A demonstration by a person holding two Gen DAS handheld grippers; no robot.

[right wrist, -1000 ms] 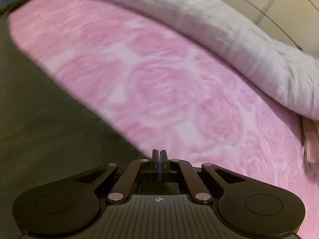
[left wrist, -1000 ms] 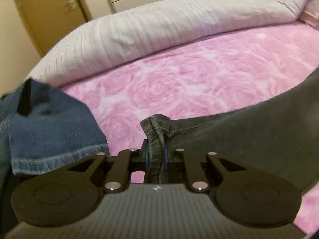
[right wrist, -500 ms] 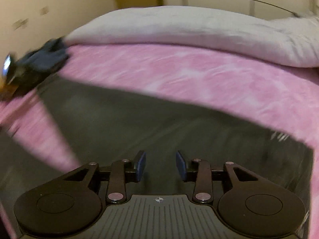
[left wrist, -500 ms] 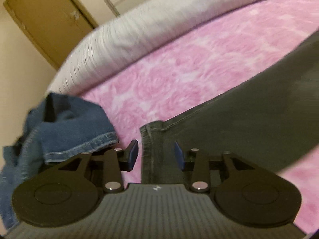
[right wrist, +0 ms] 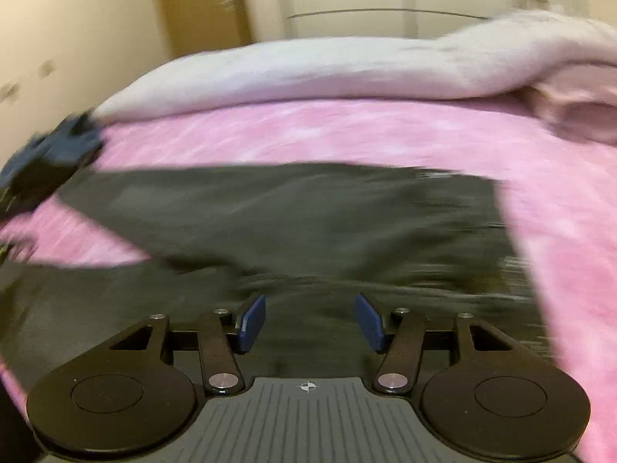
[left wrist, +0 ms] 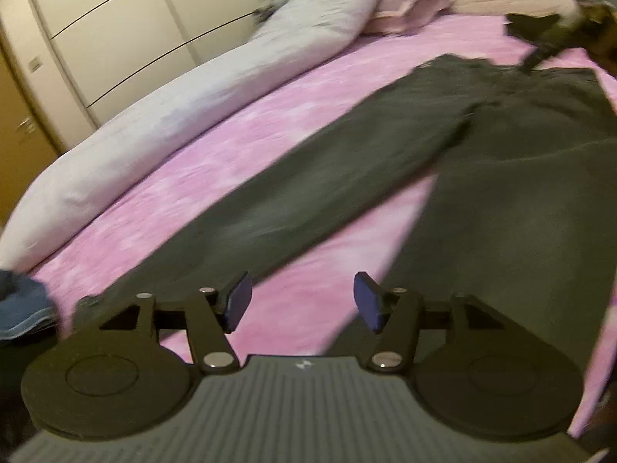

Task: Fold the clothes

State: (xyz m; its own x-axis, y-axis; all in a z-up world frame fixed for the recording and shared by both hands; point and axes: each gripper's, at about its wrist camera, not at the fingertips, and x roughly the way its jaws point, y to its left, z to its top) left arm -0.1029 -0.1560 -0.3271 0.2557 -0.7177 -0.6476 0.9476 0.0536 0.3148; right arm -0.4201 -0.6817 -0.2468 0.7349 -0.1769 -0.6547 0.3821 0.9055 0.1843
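Opening — left claw, right claw empty | dark trousers flat

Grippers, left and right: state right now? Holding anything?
Left gripper: jaws opening, nothing between them, above the pink bedspread.
Right gripper: jaws opening, empty, over the dark grey trousers.
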